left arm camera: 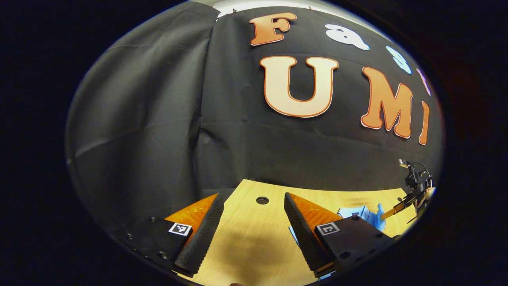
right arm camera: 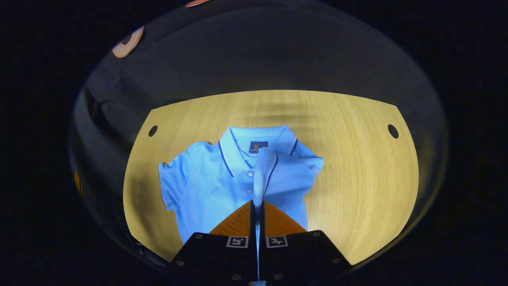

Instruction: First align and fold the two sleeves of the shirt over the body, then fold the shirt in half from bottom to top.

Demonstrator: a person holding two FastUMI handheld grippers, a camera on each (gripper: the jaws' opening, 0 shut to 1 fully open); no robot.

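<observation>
**Right sleeve lifted over the shirt, left gripper waiting open**

In the left gripper view, the left gripper (left arm camera: 254,222) is held low and roughly level above the pale wooden table (left arm camera: 246,238), pointing toward the black cloth wall (left arm camera: 158,119). Its two fingers stand wide apart with nothing between them, only bare tabletop and a small round hole (left arm camera: 262,200) in the wood farther off. A crumpled edge of the light blue short-sleeved polo shirt (left arm camera: 365,214) shows just right of its right finger, lying on the table and apart from the pads. At the far right edge of that view the other gripper hangs above the shirt.

In the right gripper view, the right gripper (right arm camera: 257,208) looks steeply down on the table from above. Its fingers are pressed together on a narrow band of blue cloth that rises from the shirt's sleeve (right arm camera: 289,171), which is pulled up and draped inward over the body, toward the button placket. The shirt lies face up near the table's middle, collar toward the far edge, its other sleeve (right arm camera: 170,178) spread flat to the left.
</observation>
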